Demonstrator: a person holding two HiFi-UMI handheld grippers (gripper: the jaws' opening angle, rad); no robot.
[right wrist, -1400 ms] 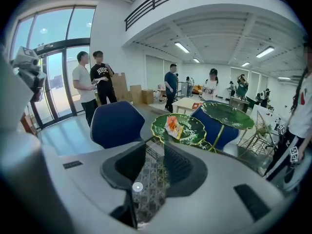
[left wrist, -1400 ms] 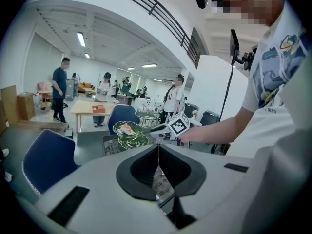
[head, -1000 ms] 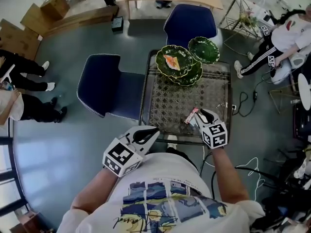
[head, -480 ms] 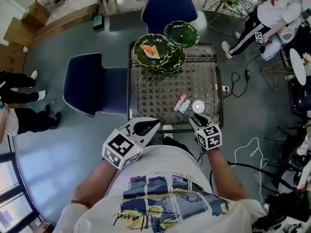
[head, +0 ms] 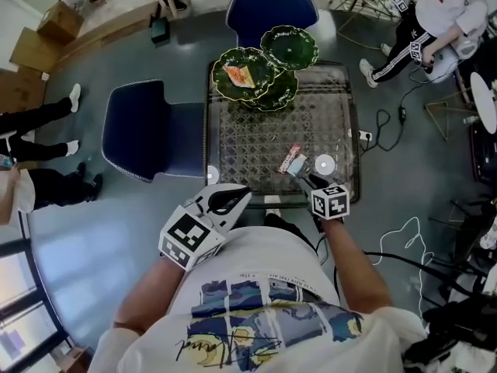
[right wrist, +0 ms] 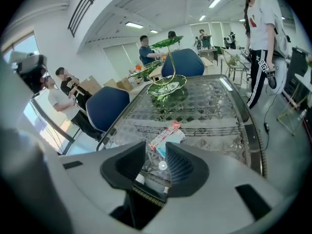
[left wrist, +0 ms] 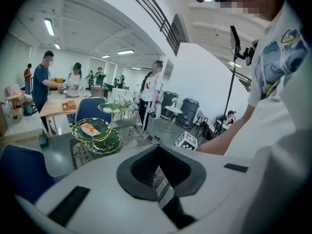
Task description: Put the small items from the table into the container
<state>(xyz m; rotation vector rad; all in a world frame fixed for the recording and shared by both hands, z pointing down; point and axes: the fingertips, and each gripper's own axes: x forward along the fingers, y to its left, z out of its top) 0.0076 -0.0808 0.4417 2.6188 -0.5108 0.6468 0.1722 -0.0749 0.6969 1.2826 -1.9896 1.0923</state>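
Note:
Two small packets lie together on the glass lattice table [head: 256, 142]: a red and white one [head: 290, 158] [right wrist: 164, 133] and a pale blue one [head: 299, 167] [right wrist: 174, 138]. My right gripper [head: 306, 179] [right wrist: 156, 149] points down at them, open, tips just short of them and nothing between the pads. Stacked green leaf-shaped plates [head: 268, 95] [left wrist: 105, 141] stand at the table's far end, an orange packet [head: 239, 74] on the top one. My left gripper [head: 237, 196] [left wrist: 157, 149] hovers shut and holding nothing at the near left edge.
A further green plate [head: 289, 47] sits beside the stack. Blue chairs stand left [head: 140, 130] and beyond [head: 270, 2] the table. People are around the room, and cables [head: 380, 130] lie on the floor to the right. A round white glare spot [head: 324, 164] shows beside the packets.
My right gripper has sunk and rolled, its tips now close behind the two packets. My left gripper has drifted a little along the near table edge.

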